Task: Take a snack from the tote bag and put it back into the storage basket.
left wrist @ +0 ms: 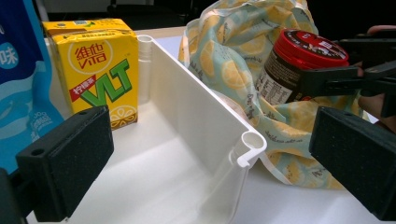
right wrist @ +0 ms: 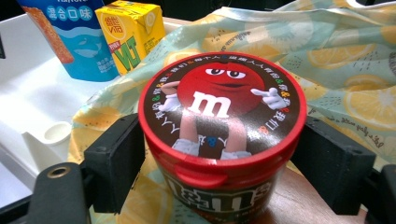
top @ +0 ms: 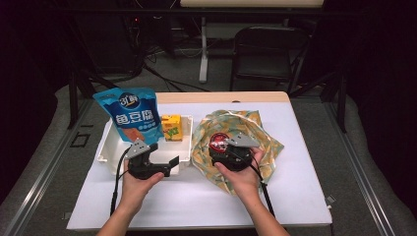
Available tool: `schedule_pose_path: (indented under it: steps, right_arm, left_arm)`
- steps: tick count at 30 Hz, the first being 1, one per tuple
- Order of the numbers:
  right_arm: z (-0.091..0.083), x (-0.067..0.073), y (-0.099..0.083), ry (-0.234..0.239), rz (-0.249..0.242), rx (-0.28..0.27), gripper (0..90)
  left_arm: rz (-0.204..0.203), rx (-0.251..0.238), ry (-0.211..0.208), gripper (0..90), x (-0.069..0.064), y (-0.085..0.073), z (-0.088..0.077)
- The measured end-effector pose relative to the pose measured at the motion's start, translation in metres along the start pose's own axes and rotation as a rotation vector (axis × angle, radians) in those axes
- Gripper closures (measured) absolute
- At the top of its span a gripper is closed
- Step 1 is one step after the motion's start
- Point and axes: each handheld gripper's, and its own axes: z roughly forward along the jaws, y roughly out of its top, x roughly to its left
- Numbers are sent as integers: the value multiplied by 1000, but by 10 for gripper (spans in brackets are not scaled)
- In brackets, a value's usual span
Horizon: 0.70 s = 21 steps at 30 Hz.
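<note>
A red-lidded M&M's tub (right wrist: 222, 107) sits between the pads (right wrist: 116, 158) of my right gripper (right wrist: 222, 158), which is shut on its sides. From above, the tub (top: 218, 142) and right gripper (top: 220, 151) are over the lemon-print cloth bag (top: 268, 142). My left gripper (top: 169, 166) is open at the near right corner of the white tray (top: 105, 142). In the left gripper view its jaws (left wrist: 210, 163) stand wide apart, straddling the tray's right wall (left wrist: 187, 107) with nothing gripped. A yellow juice carton (left wrist: 100, 70) and a blue snack pouch (top: 130, 115) stand in the tray.
The white table runs out to the front and right of the bag. A black folding chair (top: 268, 49) and a table leg (top: 203, 49) stand beyond the far edge. The right gripper's jaw (left wrist: 345, 77) and the tub (left wrist: 299, 60) show in the left gripper view.
</note>
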Motion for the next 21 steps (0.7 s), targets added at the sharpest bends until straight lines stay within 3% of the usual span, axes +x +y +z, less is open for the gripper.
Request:
schedule_pose_path:
  steps: [8, 13, 21]
  right_arm:
    - [5, -2, 1, 2, 16, 6, 226]
    - [3, 0, 1, -20, -27, 1, 247]
    - [-3, -3, 2, 2, -29, -12, 251]
  left_arm:
    - [11, 9, -6, 0, -5, -1, 3]
    - [24, 15, -13, 0, -7, -2, 5]
    - [26, 11, -27, 0, -11, -2, 6]
